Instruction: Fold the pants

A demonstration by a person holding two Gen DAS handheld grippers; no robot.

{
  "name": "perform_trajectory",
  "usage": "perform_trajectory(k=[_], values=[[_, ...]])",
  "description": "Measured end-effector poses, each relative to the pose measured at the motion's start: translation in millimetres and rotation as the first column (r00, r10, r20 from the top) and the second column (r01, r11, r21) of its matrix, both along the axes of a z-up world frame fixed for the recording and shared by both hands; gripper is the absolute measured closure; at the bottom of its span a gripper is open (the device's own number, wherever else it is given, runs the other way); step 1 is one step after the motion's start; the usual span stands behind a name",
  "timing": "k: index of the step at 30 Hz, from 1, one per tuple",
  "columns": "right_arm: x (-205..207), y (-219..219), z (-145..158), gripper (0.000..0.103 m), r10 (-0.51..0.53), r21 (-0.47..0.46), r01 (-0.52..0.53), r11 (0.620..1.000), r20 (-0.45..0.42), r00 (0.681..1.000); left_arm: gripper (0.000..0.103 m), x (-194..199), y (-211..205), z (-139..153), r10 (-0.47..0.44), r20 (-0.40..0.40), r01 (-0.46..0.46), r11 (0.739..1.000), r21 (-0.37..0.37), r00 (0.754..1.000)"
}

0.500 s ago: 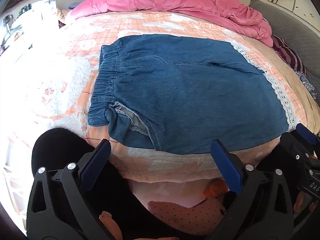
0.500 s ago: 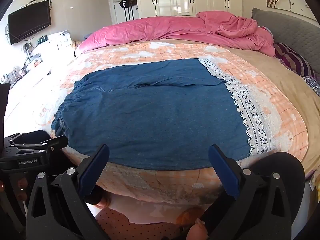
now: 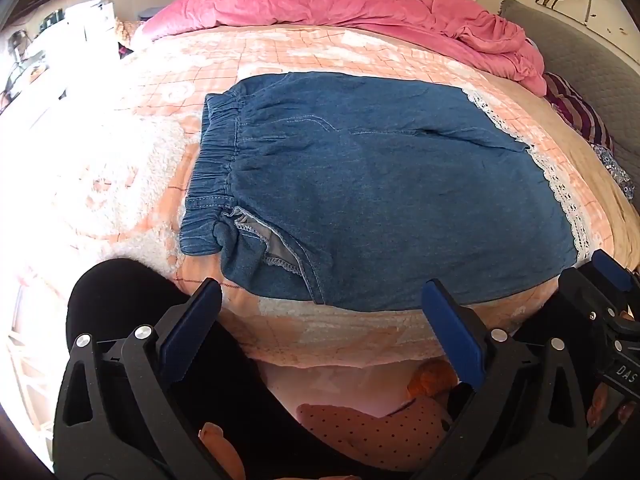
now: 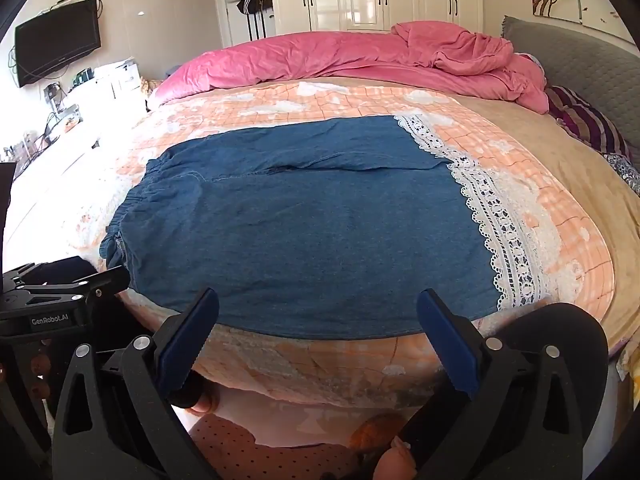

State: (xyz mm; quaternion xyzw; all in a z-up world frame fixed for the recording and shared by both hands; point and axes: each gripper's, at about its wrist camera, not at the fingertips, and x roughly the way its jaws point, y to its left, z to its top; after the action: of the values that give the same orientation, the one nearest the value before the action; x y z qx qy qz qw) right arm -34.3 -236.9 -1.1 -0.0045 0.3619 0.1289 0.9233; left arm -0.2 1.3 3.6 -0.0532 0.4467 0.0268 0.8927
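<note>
Blue denim pants [image 3: 380, 192] with white lace hems [image 3: 560, 184] lie flat across the bed, elastic waistband [image 3: 216, 160] to the left. They also show in the right wrist view [image 4: 304, 224], lace hems [image 4: 504, 224] to the right. My left gripper [image 3: 320, 312] is open and empty, hovering just off the bed's near edge by the waist end. My right gripper [image 4: 318, 320] is open and empty at the near edge by the leg end. The right gripper shows in the left wrist view [image 3: 600, 292]; the left gripper shows in the right wrist view [image 4: 68, 296].
The bed has an orange checked blanket [image 3: 280, 56]. A pink duvet [image 4: 340, 60] is heaped at the far side. Striped pillows [image 4: 584, 120] and a grey headboard [image 4: 580, 48] are at the right. A TV [image 4: 56, 40] and cluttered desk [image 4: 72, 96] are at the left. My legs [image 3: 120, 300] are below.
Both grippers have pulled back and risen slightly from the bed edge; the pants lie as before.
</note>
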Motion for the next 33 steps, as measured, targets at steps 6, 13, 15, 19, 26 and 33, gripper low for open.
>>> perform_trajectory(k=[6, 13, 15, 19, 26, 33], values=[[0.9, 3.5, -2.3, 0.004, -0.007, -0.003, 0.007, 1.0, -0.001, 1.0, 0.009, -0.5, -0.1, 1.3, 0.004, 0.005, -0.004, 1.0, 0.009, 1.0], [0.5, 3.9, -1.6, 0.004, -0.004, -0.01, 0.004, 1.0, 0.0, 1.0, 0.009, 0.0, -0.2, 2.2, 0.005, 0.005, -0.005, 1.0, 0.01, 1.0], [0.3, 4.4, -1.3, 0.004, -0.003, -0.013, 0.003, 1.0, 0.0, 1.0, 0.009, 0.1, -0.5, 2.6, 0.004, 0.008, -0.004, 1.0, 0.009, 1.0], [0.0, 5.4, -1.2, 0.004, 0.0, -0.016, 0.0, 1.0, 0.001, 1.0, 0.009, -0.1, -1.5, 3.0, 0.001, 0.011, -0.001, 1.0, 0.013, 1.0], [-0.1, 8.2, -1.2, 0.004, -0.001, -0.023, 0.001, 1.0, 0.003, 1.0, 0.009, -1.4, -0.5, 4.1, 0.001, 0.018, -0.001, 1.0, 0.013, 1.0], [-0.6, 8.0, -0.8, 0.004, -0.002, -0.026, 0.002, 1.0, 0.006, 1.0, 0.009, -1.2, -1.4, 4.3, -0.006, 0.022, 0.005, 1.0, 0.012, 1.0]])
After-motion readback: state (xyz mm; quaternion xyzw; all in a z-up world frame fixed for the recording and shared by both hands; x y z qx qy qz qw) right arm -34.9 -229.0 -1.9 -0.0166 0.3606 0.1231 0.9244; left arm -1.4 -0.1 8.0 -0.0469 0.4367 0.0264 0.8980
